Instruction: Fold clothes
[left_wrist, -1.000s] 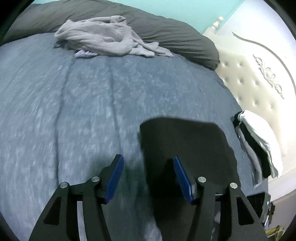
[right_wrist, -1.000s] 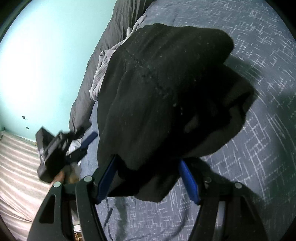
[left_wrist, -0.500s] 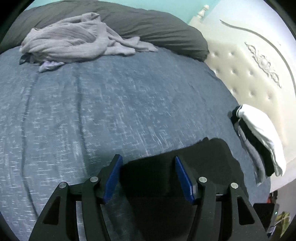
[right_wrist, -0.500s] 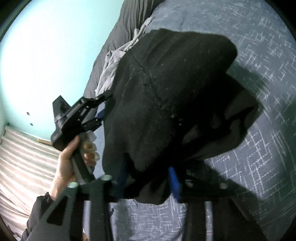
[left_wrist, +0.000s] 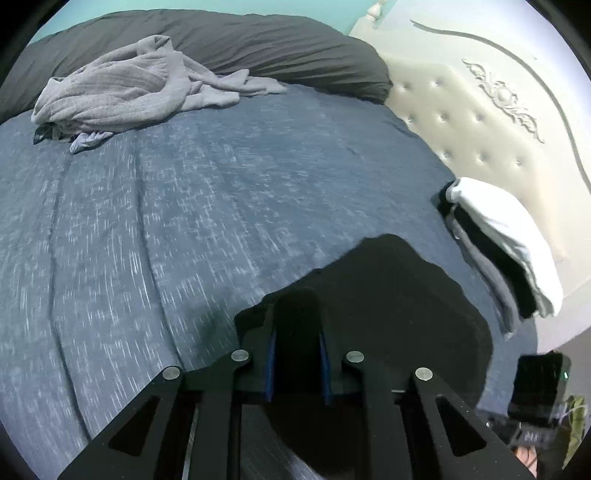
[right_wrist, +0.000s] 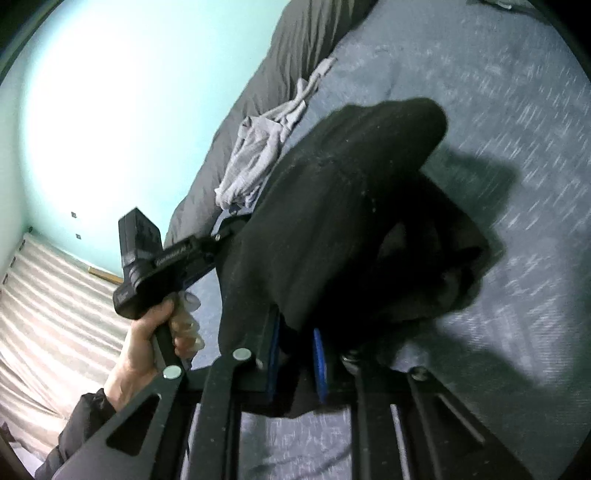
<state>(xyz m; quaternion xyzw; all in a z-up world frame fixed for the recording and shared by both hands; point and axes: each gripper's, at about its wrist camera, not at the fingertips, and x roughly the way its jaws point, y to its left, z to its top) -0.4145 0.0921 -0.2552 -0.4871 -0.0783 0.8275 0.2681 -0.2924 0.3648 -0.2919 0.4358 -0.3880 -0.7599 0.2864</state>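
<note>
Here both tools grip the black garment (right_wrist: 332, 221), lifted above the blue bed cover (left_wrist: 184, 221): the left tool (left_wrist: 295, 354) is clamped on one edge, the right tool (right_wrist: 295, 354) on another. Wide bare cover lies ahead. A grey crumpled garment (left_wrist: 129, 88) sits far off by the dark pillow (left_wrist: 258, 48); folded clothes (left_wrist: 498, 251) are stacked at the bed's right edge, beside the headboard (left_wrist: 480, 122).

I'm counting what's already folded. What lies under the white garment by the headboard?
Under the white garment sits a black layer, then a grey one, resting on the blue bedspread. Any further pieces inside the stack are hidden.
</note>
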